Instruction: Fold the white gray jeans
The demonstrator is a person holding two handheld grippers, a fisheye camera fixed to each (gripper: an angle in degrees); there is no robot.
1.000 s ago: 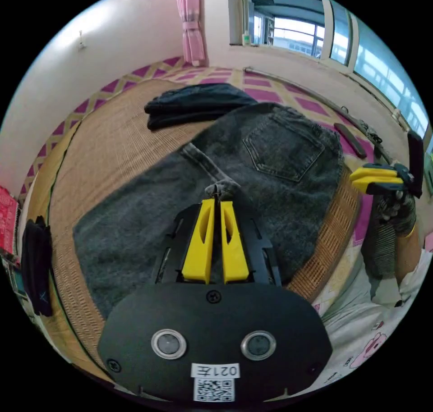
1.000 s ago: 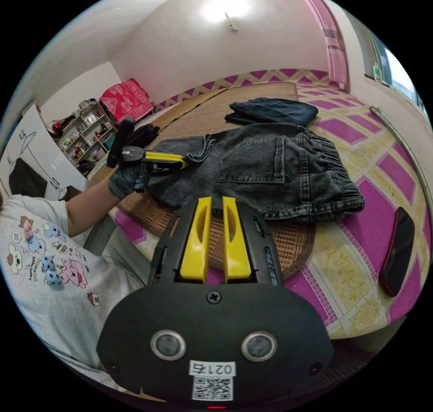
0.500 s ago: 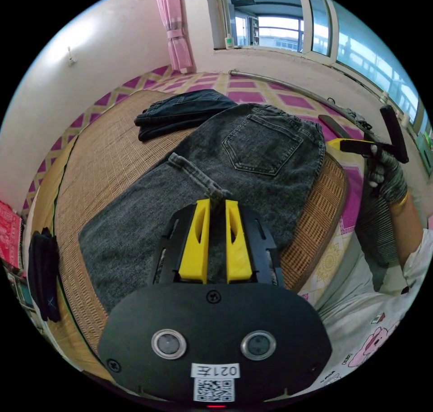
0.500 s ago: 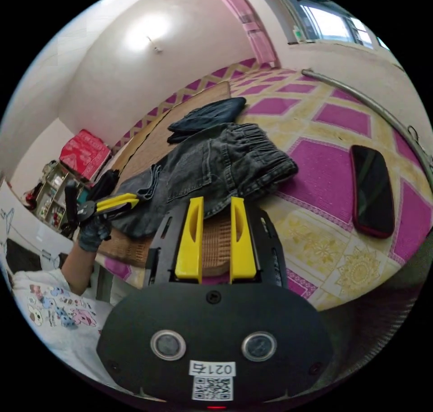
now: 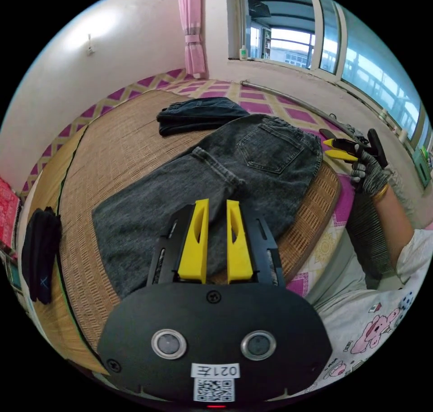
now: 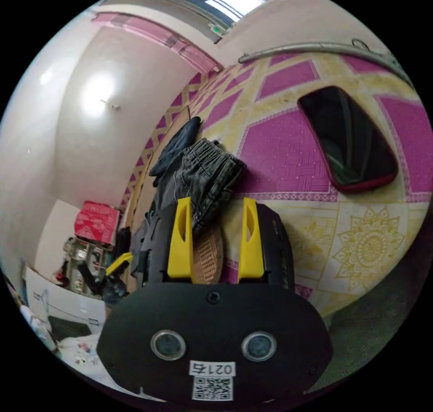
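On the woven mat [image 5: 112, 159], the gray jeans [image 5: 203, 182] are seen laid flat and folded lengthwise, back pocket up, with a folded dark garment [image 5: 198, 114] just beyond the waistband. Above the leg, the left gripper [image 5: 215, 204] is held with its yellow jaws parted and nothing between them. Further right, past the waistband, the right gripper [image 5: 337, 149] is seen in a gloved hand [image 5: 367, 175], jaws spread. In the right gripper view, a dark phone [image 6: 347, 139] is seen on the purple patterned cover [image 6: 288, 155].

Faded, coarse denim jeans [image 5: 216, 177] lie on a rough woven straw mat [image 5: 122, 150] — the phone [image 6: 347, 137] gleams glossy.
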